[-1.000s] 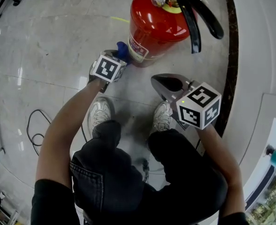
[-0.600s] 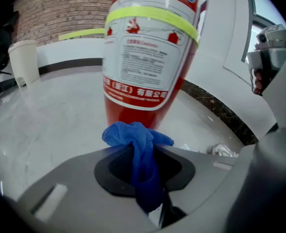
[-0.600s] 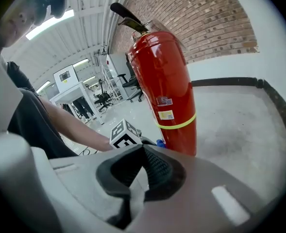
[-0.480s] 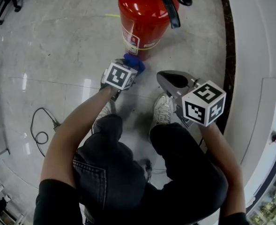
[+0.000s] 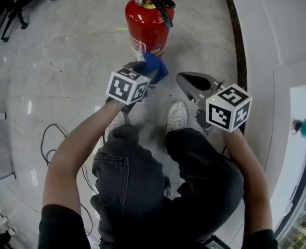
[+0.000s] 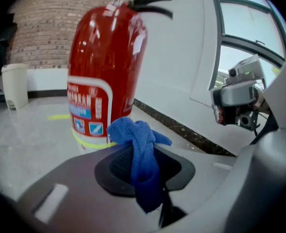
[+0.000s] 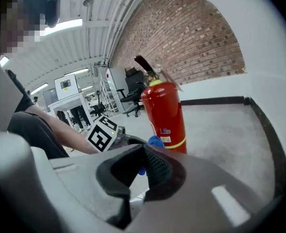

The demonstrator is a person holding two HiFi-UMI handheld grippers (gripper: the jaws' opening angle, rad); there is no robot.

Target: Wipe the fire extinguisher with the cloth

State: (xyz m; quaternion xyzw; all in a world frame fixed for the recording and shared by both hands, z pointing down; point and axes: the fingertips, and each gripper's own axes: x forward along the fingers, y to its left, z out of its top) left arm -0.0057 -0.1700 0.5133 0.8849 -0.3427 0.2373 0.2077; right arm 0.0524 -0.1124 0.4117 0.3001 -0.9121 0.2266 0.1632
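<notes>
A red fire extinguisher (image 5: 145, 26) with a black handle and hose stands upright on the grey floor ahead of me; it also fills the left gripper view (image 6: 106, 67) and shows in the right gripper view (image 7: 164, 114). My left gripper (image 5: 145, 69) is shut on a blue cloth (image 5: 156, 68), bunched between its jaws (image 6: 139, 154), a short way in front of the extinguisher's base and apart from it. My right gripper (image 5: 186, 80) is shut with nothing in it (image 7: 143, 171), to the right of the cloth and level with it.
A white wall with a dark floor strip (image 5: 236, 30) runs along the right. A black cable (image 5: 49, 139) lies on the floor at my left. My two white shoes (image 5: 176, 114) stand below the grippers. A white bin (image 6: 14, 86) stands by the brick wall.
Both grippers rose and drew back from the extinguisher, which now looks smaller and farther. The cloth left the extinguisher's lower side and stays in the left gripper.
</notes>
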